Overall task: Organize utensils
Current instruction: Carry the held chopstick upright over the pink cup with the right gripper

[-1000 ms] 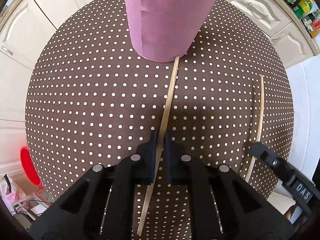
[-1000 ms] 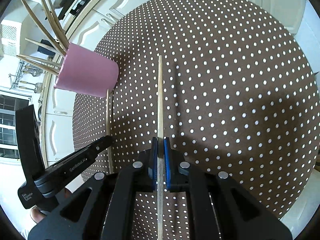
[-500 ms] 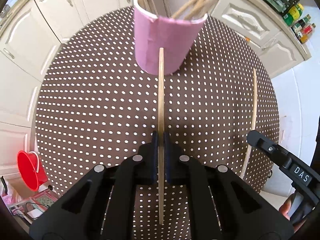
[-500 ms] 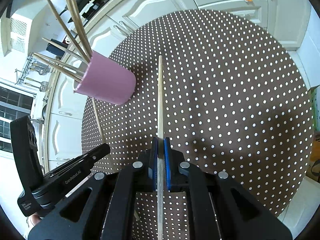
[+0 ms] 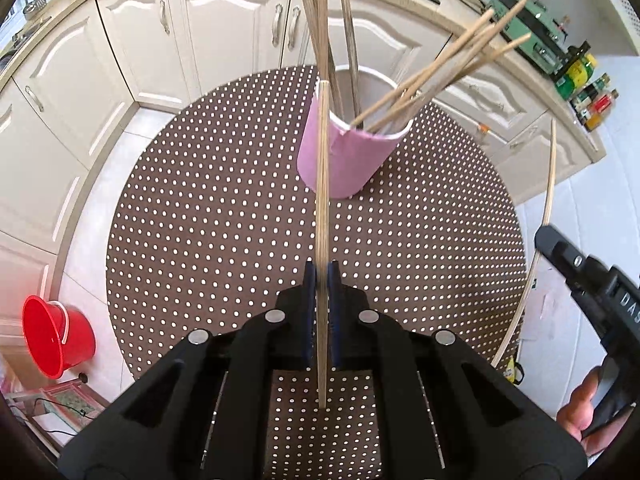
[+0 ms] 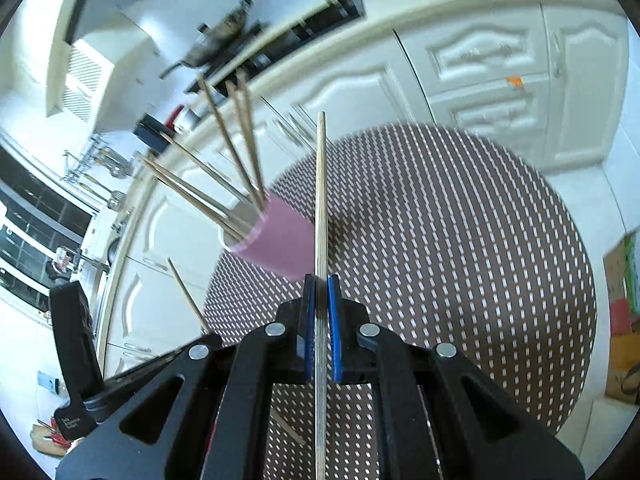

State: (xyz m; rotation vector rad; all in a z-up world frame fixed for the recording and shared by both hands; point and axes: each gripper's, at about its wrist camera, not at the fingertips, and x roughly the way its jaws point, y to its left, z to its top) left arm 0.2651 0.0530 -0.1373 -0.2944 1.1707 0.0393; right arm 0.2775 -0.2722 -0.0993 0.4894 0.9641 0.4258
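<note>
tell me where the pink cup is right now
The pink cup stands on the far part of the dotted round table, straight ahead of the left gripper, with chopsticks sticking out of it.

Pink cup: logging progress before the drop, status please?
Left gripper shut on one chopstick, right gripper shut on another. Pink cup upright on dotted table, already holding chopsticks. Path clear.

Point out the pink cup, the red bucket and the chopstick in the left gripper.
pink cup (image 5: 344, 160), left wrist view, outer wall.
red bucket (image 5: 56, 340), left wrist view, side.
chopstick (image 5: 322, 184), left wrist view, mid-shaft.
</note>
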